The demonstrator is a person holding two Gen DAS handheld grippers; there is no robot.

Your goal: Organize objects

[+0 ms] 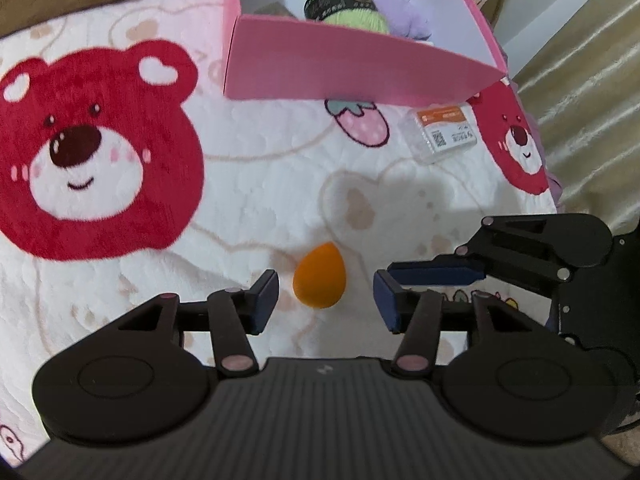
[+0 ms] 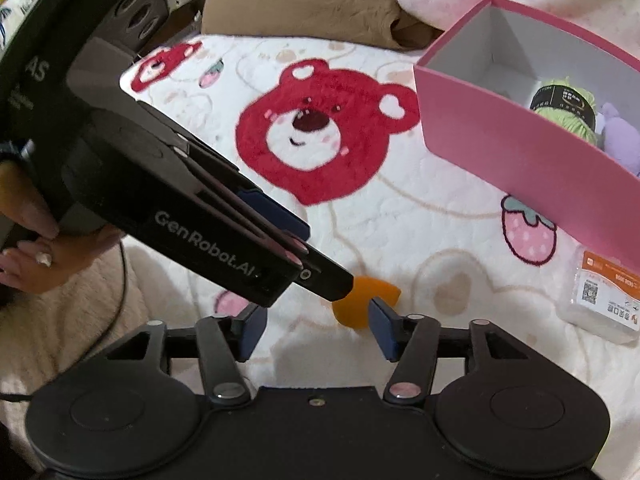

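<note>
We see two black grippers, the left gripper point(image 1: 325, 300) and the right gripper point(image 2: 316, 330), with dark-blue pads on their fingers point(image 1: 387, 304), round pivot caps, silver screws, white "GenRobot.AI" lettering, a black cable.

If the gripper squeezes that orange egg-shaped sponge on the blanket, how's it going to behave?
The orange sponge looks soft and matte, so it will probably squash between the pads and weigh little. Its rounded egg shape could let it roll if nudged, though the fluffy blanket should damp that. A squeeze near the narrow tip may pop it out of the open left gripper.

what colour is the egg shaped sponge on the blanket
Orange makeup sponge, clearest in the left wrist view.
</note>
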